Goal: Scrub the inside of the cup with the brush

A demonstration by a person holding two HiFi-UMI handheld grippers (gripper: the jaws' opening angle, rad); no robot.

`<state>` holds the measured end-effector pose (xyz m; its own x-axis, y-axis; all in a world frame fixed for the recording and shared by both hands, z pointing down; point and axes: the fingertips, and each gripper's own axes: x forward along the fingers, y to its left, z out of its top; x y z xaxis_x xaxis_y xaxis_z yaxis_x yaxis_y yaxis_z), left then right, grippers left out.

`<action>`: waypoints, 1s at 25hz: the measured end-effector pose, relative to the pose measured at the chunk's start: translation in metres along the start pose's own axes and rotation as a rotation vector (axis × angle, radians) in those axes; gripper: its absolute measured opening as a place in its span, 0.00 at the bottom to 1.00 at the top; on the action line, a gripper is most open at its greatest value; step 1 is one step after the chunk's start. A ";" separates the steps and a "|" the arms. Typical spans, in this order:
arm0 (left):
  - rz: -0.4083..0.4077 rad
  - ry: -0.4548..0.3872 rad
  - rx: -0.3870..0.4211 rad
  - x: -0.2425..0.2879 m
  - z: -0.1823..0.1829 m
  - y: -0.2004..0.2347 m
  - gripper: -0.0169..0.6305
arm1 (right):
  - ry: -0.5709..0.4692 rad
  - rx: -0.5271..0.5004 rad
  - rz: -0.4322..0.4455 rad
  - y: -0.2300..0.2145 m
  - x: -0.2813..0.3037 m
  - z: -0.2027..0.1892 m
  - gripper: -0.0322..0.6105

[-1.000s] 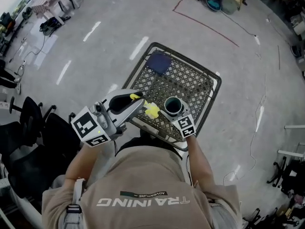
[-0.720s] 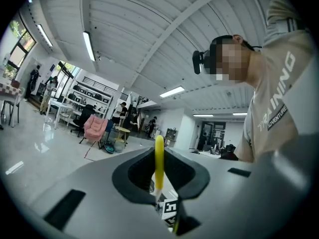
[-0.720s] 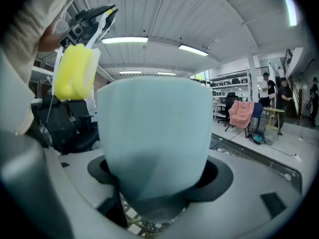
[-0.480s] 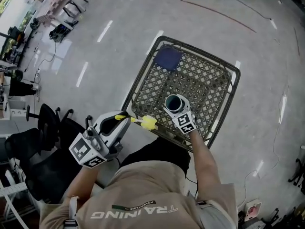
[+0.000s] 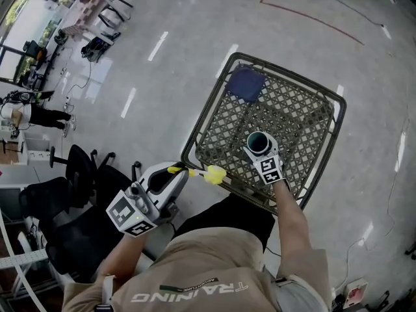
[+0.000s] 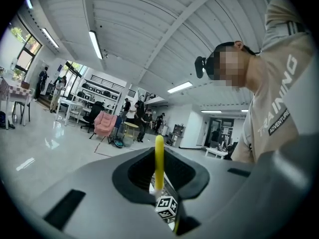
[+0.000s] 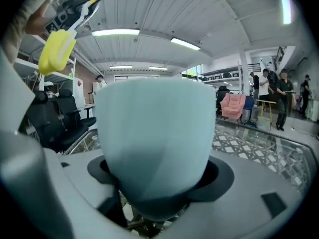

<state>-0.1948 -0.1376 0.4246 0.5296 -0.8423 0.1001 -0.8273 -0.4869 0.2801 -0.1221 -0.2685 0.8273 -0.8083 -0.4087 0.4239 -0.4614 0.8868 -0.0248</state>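
Observation:
In the head view a pale blue cup (image 5: pixel 259 142) with a dark inside is held upright over the lattice table (image 5: pixel 292 112). My right gripper (image 5: pixel 261 152) is shut on its base, and the cup (image 7: pixel 154 133) fills the right gripper view. My left gripper (image 5: pixel 173 172) is shut on a yellow brush (image 5: pixel 207 173). The brush's yellow sponge head (image 5: pixel 216 174) hangs over the table's near edge, left of the cup and apart from it. The brush handle (image 6: pixel 159 161) stands between the jaws in the left gripper view. The brush head (image 7: pixel 56 51) shows at upper left in the right gripper view.
A blue cloth (image 5: pixel 246 83) lies at the table's far left corner. Black office chairs (image 5: pixel 71 187) stand on the floor to my left. More tables and people are far off across the hall (image 5: pixel 39 112).
The brush head has drawn back from the cup toward the table's near edge. The cup stays upright in the right gripper. The head camera has shifted its aim.

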 end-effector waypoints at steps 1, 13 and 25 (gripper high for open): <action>0.001 0.001 -0.005 0.001 -0.001 0.002 0.11 | -0.002 0.013 -0.006 -0.001 -0.002 -0.002 0.66; -0.046 -0.019 -0.013 0.010 0.009 0.014 0.11 | 0.262 0.028 0.053 0.009 -0.017 -0.041 0.66; -0.108 -0.102 0.062 0.029 0.040 0.020 0.11 | 0.179 0.238 -0.009 0.010 -0.135 0.037 0.66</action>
<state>-0.2036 -0.1810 0.3947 0.5974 -0.8015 -0.0254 -0.7780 -0.5870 0.2238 -0.0314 -0.2123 0.7369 -0.7361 -0.3535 0.5772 -0.5584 0.7991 -0.2229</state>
